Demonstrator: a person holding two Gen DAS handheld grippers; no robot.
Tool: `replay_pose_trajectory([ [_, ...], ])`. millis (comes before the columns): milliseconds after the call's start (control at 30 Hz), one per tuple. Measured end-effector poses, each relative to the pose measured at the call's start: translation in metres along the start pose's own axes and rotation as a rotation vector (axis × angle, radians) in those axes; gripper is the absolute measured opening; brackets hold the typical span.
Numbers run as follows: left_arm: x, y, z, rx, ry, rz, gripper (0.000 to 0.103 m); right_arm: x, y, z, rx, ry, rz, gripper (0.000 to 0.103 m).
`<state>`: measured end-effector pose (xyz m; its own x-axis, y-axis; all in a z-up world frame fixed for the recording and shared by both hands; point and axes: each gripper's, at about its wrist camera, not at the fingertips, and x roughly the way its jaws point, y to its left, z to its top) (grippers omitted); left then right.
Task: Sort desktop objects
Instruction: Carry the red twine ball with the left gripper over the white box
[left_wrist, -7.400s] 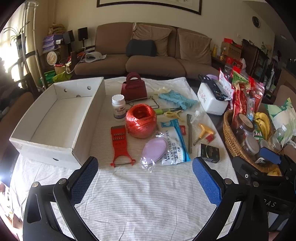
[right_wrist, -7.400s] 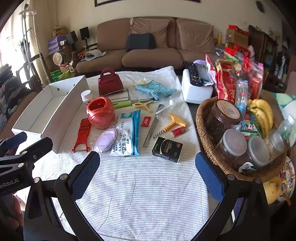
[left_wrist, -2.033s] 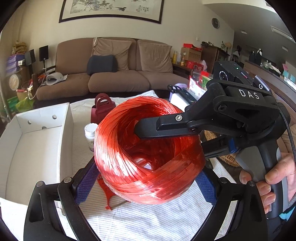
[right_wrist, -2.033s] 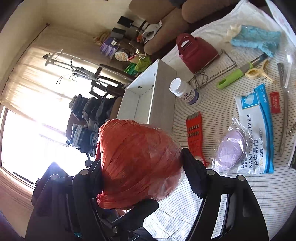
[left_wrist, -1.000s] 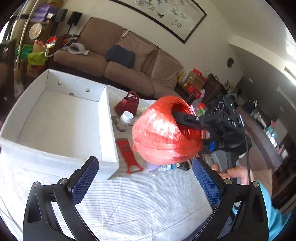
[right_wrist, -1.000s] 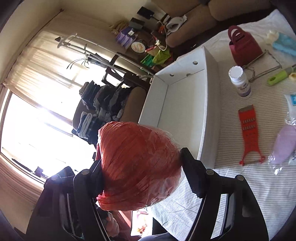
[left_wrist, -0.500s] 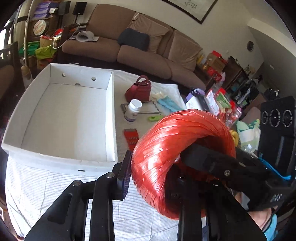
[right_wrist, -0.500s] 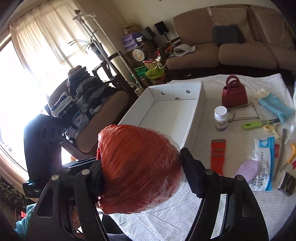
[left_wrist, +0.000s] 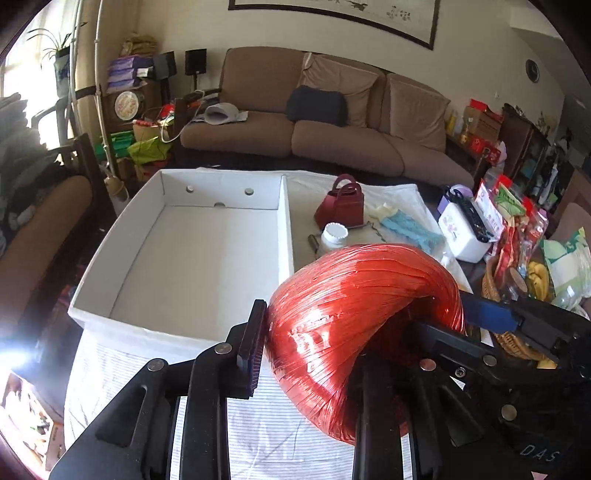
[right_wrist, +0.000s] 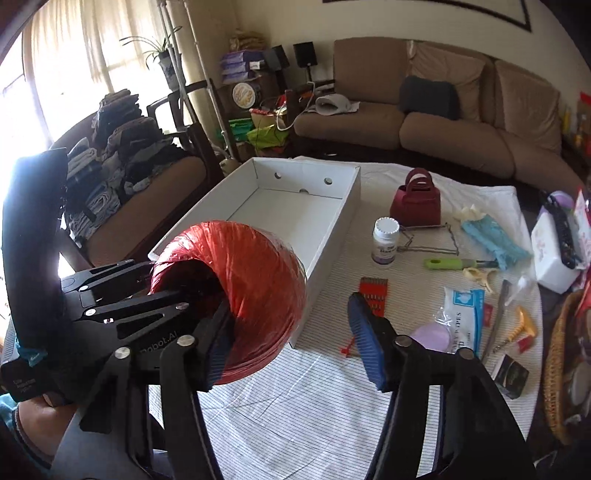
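The left claw (left_wrist: 314, 354) is clamped on the red twine ball (left_wrist: 364, 317), 1 finger pressed to its outer side, the other in its hollow core. The right claw (right_wrist: 291, 339) stands spread, its left pad just touching the ball, the right pad apart in the air. The ball hangs above the striped cloth on the counter (right_wrist: 295, 406), just beside the near corner of the white box (right_wrist: 295, 206). Beyond lie a pill bottle (right_wrist: 385, 240), a red grater (right_wrist: 373, 290), a wipes pack (right_wrist: 461, 317) and a maroon bag (right_wrist: 415, 201); a brown sofa (left_wrist: 332, 129) backs the room. Half a second ago the right claw gripped the ball; now the left one has it.
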<state>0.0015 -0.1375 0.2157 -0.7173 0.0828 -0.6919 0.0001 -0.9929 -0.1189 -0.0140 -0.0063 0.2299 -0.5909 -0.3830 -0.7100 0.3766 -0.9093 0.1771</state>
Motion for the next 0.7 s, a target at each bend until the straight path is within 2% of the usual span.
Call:
replay_pose_trajectory([
  [100, -0.008, 0.001, -0.001, 0.003, -0.043, 0.024, 0.027, 0.003, 0.003, 0.0, 0.03, 0.005, 0.044, 0.026],
  [267, -0.018, 0.006, -0.004, 0.027, -0.037, -0.014, 0.03, 0.005, -0.015, -0.006, 0.116, 0.003, 0.196, 0.029],
  [333, -0.023, 0.01, -0.007, 0.013, -0.043, -0.044, 0.029, 0.005, -0.013, -0.008, 0.093, 0.007, 0.19, 0.032],
  [367, -0.026, 0.009, -0.008, 0.009, -0.05, -0.046, 0.029, 0.004, -0.011, -0.008, 0.08, 0.009, 0.175, 0.036],
  [400, -0.03, 0.006, -0.01, 0.023, -0.061, -0.046, 0.028, 0.002, -0.01, -0.008, 0.08, -0.001, 0.157, 0.045],
  [433, -0.031, 0.004, -0.01, 0.035, -0.066, -0.028, 0.028, 0.002, -0.01, -0.008, 0.089, -0.005, 0.154, 0.043],
  [467, -0.03, 0.005, -0.01, 0.037, -0.066, -0.021, 0.029, 0.004, -0.012, -0.008, 0.11, -0.003, 0.199, 0.037],
  [533, -0.027, 0.008, -0.011, 0.03, -0.039, -0.02, 0.029, 0.013, -0.016, -0.009, 0.141, 0.026, 0.222, 0.035],
  [700, -0.034, 0.011, -0.013, 0.019, -0.027, -0.016, 0.033, 0.011, -0.008, -0.011, 0.103, 0.029, 0.185, 0.03],
])
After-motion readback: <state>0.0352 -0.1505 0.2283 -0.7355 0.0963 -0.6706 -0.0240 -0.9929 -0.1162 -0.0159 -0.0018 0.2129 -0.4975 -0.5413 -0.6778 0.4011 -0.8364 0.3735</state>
